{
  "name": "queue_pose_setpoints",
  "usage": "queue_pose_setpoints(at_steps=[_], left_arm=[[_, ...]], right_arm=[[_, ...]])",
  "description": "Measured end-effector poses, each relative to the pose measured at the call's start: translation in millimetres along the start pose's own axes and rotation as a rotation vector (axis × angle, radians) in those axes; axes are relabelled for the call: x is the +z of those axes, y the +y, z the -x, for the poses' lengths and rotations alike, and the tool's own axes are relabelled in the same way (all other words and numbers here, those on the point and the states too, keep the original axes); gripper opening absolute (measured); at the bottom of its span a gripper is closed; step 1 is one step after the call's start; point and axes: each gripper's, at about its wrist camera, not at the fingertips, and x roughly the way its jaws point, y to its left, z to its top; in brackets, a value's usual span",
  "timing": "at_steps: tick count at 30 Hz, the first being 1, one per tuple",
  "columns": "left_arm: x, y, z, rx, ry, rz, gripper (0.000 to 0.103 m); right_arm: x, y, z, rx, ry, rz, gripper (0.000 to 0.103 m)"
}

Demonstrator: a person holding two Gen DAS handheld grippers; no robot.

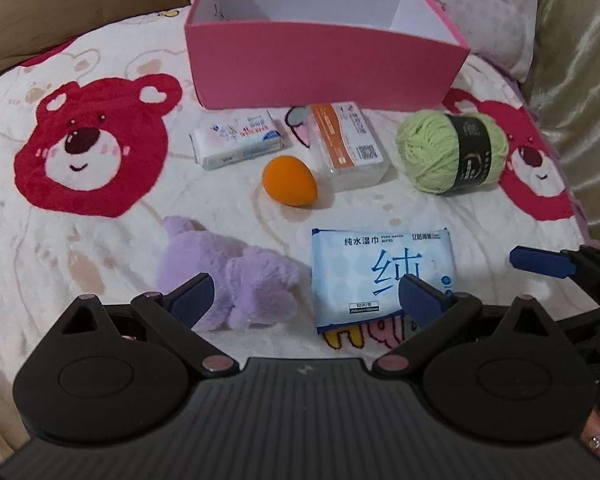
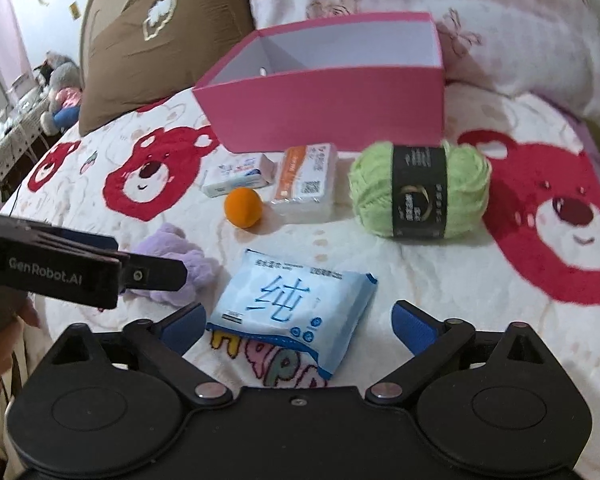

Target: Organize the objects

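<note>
Nearest us lies one wet-wipe pack [image 2: 296, 307], pale blue with a large blue character printed on it, flat on the bed blanket [image 1: 112, 236]. Our right claw [image 2: 298, 328] is spread wide with this pack between its blue fingers, not touching it. Our left claw [image 1: 306, 300] is spread too, holding nothing, above one purple plush toy [image 1: 236, 276] that lies just left of the pack.

Farther on we count one orange egg-shaped sponge [image 1: 289, 180], one white tissue pack [image 1: 240, 145], one clear plastic box with an orange label [image 1: 350, 146] and one ball of light green yarn [image 1: 450, 152] with a black band. Behind them stands one open pink box [image 1: 320, 68], white inside. We count two pillows: brown [image 2: 160, 36] and floral [image 2: 480, 12].
</note>
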Motion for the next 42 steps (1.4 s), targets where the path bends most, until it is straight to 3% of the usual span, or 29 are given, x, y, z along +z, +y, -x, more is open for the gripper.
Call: queue_pose_setpoints(at_steps=[9, 11, 12, 15, 22, 24, 29, 37, 42], left_arm=[[-8.1, -10.7, -21.0, -0.087, -0.052, -0.014, 0.089], [-8.9, -11.0, -26.5, -0.100, -0.048, -0.003, 0.081], [-9.5, -10.8, -29.5, -0.110, -0.043, 0.007, 0.071], [-11.5, -8.8, -38.5, -0.153, -0.024, 0.050, 0.061], [-9.8, -5.8, -58.0, -0.140, 0.037, 0.064, 0.060], [-8.9, -2.8, -62.2, -0.144, 0.047, 0.102, 0.060], [-10.3, -2.4, -62.6, -0.130, 0.053, 0.123, 0.058], [-12.9, 2.5, -62.5, -0.132, 0.078, 0.158, 0.060], [-16.3, 9.4, -64.0, -0.188, 0.044, 0.189, 0.050]], right_arm=[[-11.8, -13.2, -13.3, -0.030, -0.003, -0.022, 0.099], [-14.1, -12.0, -15.3, -0.017, 0.002, -0.002, 0.096], [-15.0, -10.8, -16.2, -0.007, 0.004, 0.006, 0.092], [-14.1, -9.6, -20.3, 0.038, 0.001, -0.018, 0.086], [-19.6, -7.3, -39.4, 0.027, 0.045, -0.055, 0.072], [-21.1, -9.2, -40.8, 0.008, 0.043, -0.060, 0.062], [-22.4, -9.6, -38.2, -0.013, 0.032, -0.061, 0.052], [-24.8, -9.7, -45.2, -0.107, 0.108, -0.097, 0.048], [-29.6, -6.4, -36.1, -0.080, 0.058, -0.043, 0.051]])
